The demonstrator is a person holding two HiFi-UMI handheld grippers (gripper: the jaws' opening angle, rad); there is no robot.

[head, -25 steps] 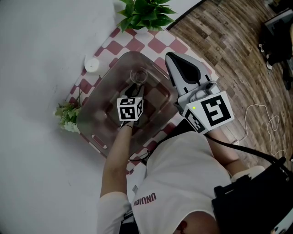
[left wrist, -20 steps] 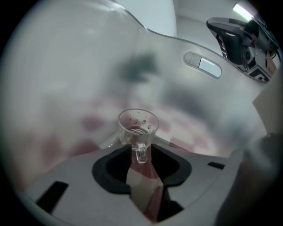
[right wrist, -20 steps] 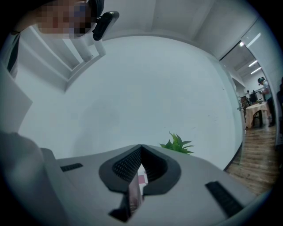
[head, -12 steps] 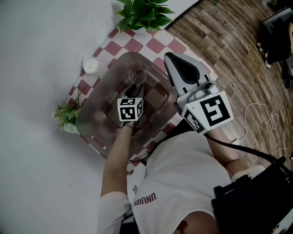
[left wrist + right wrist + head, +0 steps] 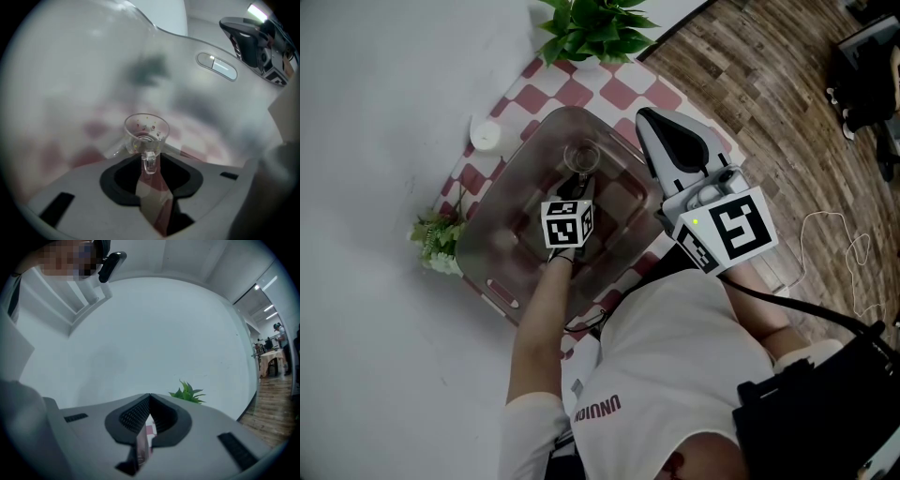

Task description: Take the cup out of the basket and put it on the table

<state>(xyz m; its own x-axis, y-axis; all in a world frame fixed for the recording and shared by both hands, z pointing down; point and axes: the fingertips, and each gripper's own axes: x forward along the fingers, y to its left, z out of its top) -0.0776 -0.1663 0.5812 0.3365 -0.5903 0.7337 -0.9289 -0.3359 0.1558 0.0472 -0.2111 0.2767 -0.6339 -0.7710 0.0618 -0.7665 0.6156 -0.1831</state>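
**Status: cup gripped in basket**

My left gripper (image 5: 149,165) has its fingers clamped on the handle of the cup (image 5: 146,132). The cup is inside the basket (image 5: 492,281) on the table (image 5: 623,92). My right gripper (image 5: 148,404) hangs over the basket's right edge, fingers together, empty.

A green leafy plant (image 5: 595,28) stands well beyond the fingers of the left gripper (image 5: 577,180), at the far edge of a red-and-white checked cloth (image 5: 623,94). A small white round object (image 5: 487,134) lies to their left, and a flower sprig (image 5: 438,239) lies further left and nearer. A wood-plank floor (image 5: 787,122) with a white cable (image 5: 839,248) lies right of the right gripper (image 5: 649,120) fingers.
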